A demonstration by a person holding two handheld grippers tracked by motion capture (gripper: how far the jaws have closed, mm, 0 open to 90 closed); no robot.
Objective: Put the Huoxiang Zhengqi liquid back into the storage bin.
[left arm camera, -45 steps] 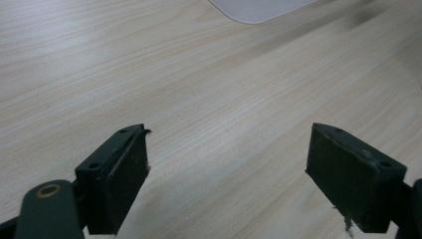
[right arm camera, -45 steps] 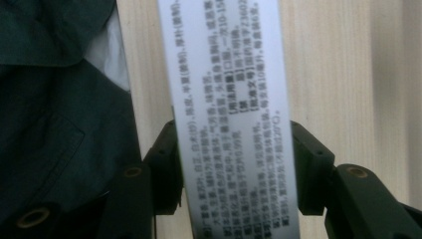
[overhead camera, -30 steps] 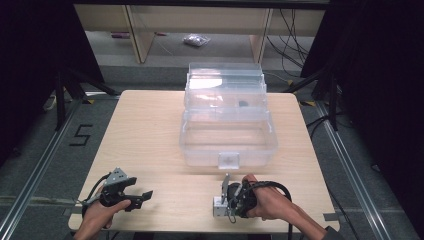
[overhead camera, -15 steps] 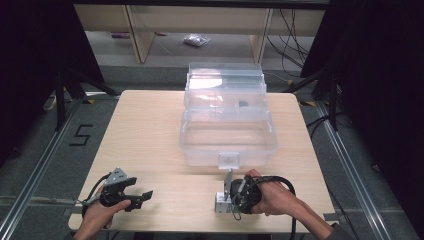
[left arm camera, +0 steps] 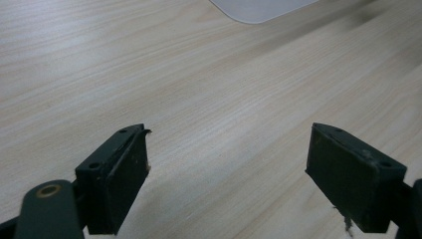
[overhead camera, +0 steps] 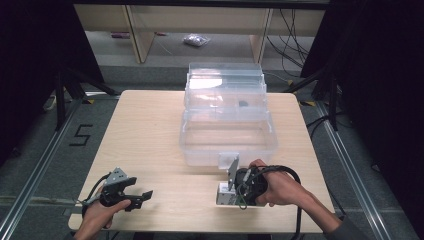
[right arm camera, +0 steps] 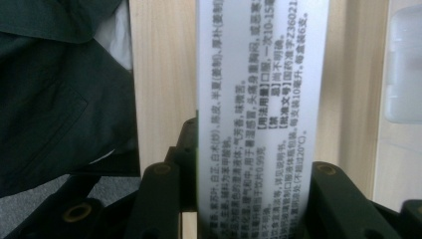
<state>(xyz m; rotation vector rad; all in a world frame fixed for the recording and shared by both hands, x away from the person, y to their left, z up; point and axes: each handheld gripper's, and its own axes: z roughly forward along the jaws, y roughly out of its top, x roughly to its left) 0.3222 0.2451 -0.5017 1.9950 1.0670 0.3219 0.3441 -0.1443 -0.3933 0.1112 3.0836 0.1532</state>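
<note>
Gripping a white carton (right arm camera: 262,114) printed with black text, my right gripper (overhead camera: 235,192) has its jaws closed against the carton's two sides, as the right gripper view shows. From above, that gripper sits at the near edge of the tabletop (overhead camera: 150,135), right of the middle, with my right hand (overhead camera: 280,189) wrapped round it and its cable looping back toward my forearm. The carton (overhead camera: 225,194) shows there as a small white block at the gripper's left end, low over the wood; I cannot tell whether it touches the surface.

My left gripper (overhead camera: 134,196) is near the near left corner, in my left hand (overhead camera: 102,210). Its jaws stand wide apart with nothing between them, and the left gripper view looks past them onto bare wood grain (left arm camera: 209,99).

Farther off, a clear plastic box (overhead camera: 227,137) sits right of centre and reaches to the far edge, its lid (overhead camera: 225,82) raised at the back. A small latch (overhead camera: 227,160) on its front wall is just beyond my right gripper.
</note>
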